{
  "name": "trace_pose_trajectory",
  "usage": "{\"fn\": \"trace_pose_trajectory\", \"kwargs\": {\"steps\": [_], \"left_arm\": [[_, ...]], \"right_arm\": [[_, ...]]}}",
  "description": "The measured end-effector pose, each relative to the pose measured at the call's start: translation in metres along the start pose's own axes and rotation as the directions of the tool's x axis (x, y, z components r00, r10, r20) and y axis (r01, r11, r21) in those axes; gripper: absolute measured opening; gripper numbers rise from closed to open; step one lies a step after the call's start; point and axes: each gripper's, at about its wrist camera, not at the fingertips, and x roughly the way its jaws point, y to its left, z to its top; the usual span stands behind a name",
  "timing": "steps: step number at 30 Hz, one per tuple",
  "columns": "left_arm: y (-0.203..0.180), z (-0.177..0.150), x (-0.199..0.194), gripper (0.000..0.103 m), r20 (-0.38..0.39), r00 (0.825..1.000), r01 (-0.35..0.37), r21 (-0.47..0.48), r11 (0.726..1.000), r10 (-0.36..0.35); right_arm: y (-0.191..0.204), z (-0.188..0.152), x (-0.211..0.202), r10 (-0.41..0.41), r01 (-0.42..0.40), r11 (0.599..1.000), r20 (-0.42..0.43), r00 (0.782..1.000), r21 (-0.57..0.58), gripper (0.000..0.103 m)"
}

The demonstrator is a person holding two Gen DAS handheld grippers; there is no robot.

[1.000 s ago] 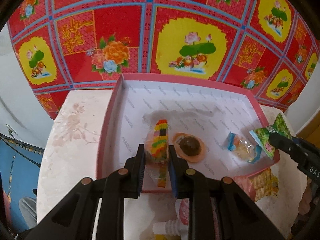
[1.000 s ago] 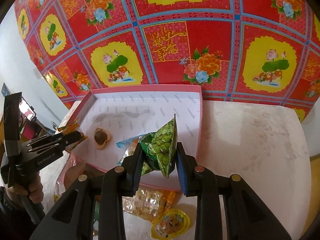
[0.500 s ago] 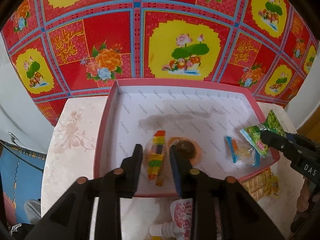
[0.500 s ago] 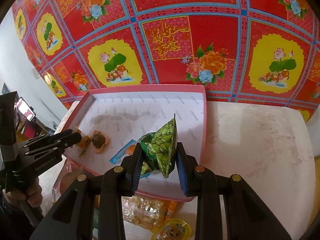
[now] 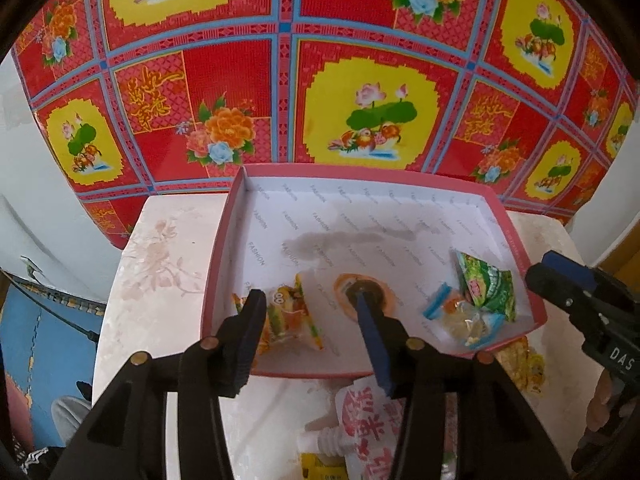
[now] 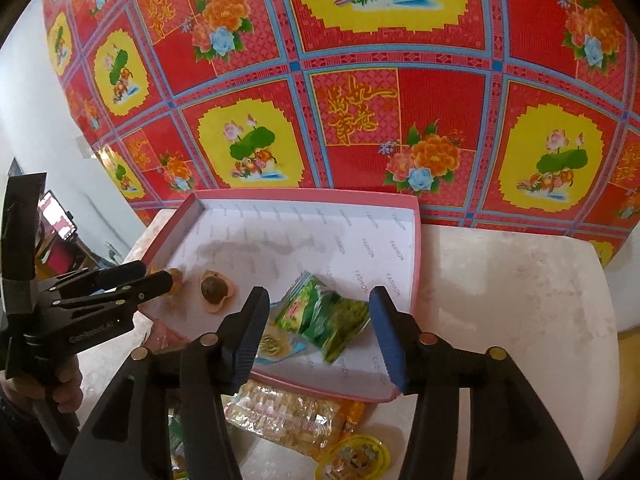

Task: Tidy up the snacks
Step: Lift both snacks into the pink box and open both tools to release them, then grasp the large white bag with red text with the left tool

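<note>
A pink-rimmed white box (image 5: pixel 224 248) (image 6: pixel 416 240) stands on the pale table. My left gripper (image 5: pixel 308 300) hangs over its near left corner, jaws opening, and the rainbow candy packet (image 5: pixel 290 320) lies loose on the box floor between them. My right gripper (image 6: pixel 316 300) is over the box's near right part, jaws also opening, with the green pea packet (image 6: pixel 332 316) (image 5: pixel 486 286) lying free below. A round brown snack in an orange wrapper (image 5: pixel 364 290) (image 6: pixel 214 290) and a blue-edged clear packet (image 5: pixel 460 316) also rest in the box.
In front of the box lie a red-and-white spouted pouch (image 5: pixel 360 412), a clear bag of yellow pieces (image 6: pixel 288 416) (image 5: pixel 520 360) and a round jelly cup (image 6: pixel 356 456). A red, yellow and blue patterned cloth (image 5: pixel 320 80) hangs behind. A hand (image 6: pixel 52 384) holds the left gripper.
Both grippers have opened. The rainbow candy packet dropped from the left jaws onto the box floor. The green pea packet fell from the right jaws into the box beside the blue-edged packet.
</note>
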Motion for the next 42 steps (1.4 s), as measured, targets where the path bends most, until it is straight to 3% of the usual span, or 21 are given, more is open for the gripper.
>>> {"fn": "trace_pose_trajectory", "kwargs": {"steps": [16,25,34,42], "left_arm": [[-0.002,-0.018,-0.025,0.051,-0.003,0.999,0.044,-0.026,0.999,-0.044],[-0.008,-0.031,-0.038,0.056,-0.018,0.994,0.103,-0.042,0.994,-0.104],[-0.027,-0.041,-0.035,0.076,-0.039,0.990,0.137,-0.015,0.990,-0.138],[-0.038,-0.049,-0.024,0.080,-0.062,0.990,0.129,-0.001,0.992,-0.129]], "right_arm": [[-0.002,-0.021,-0.027,-0.030,0.030,0.999,-0.014,0.999,0.018,0.053],[-0.005,-0.039,-0.038,-0.028,0.029,0.999,-0.032,0.999,0.019,0.053],[-0.014,-0.054,-0.044,-0.032,0.034,0.999,-0.048,0.998,0.041,0.053],[-0.023,-0.064,-0.042,-0.030,0.034,0.998,-0.067,0.997,0.058,0.054]]}}
